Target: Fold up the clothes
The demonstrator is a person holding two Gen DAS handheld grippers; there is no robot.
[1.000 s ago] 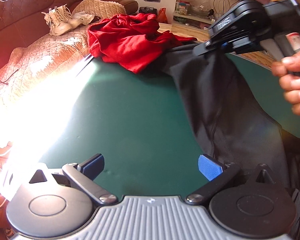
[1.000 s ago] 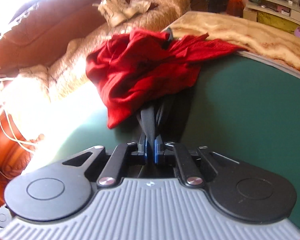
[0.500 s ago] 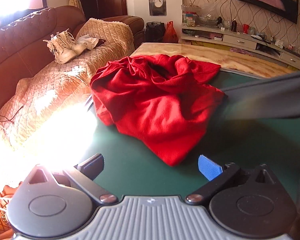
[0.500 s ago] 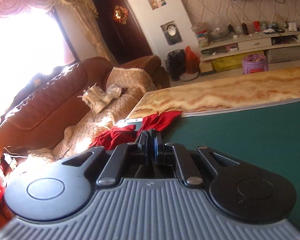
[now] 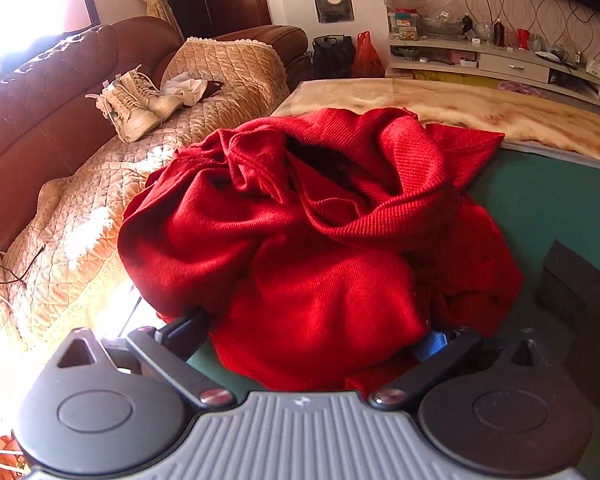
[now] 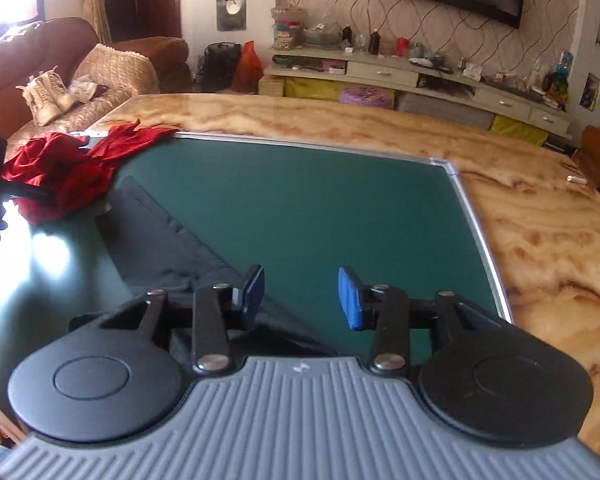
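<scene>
I let go of the dark cloth and my other tongs went to the red one

My right tongs (image 6: 300, 294) were pinched tight on the dark cloth (image 6: 180, 236) a moment ago; now they are wide and hold nothing, and the cloth lies flat on the green bench (image 6: 320, 208) just under them. My left tongs (image 5: 312, 334) have moved in close and stand wide on both sides of the red top (image 5: 300, 232), not squeezing yet. The red top is a crumpled heap at the far left corner of the bench, beside the sofa (image 5: 60, 128). I think the dark cloth is ready to fold, and the red one comes next
</scene>
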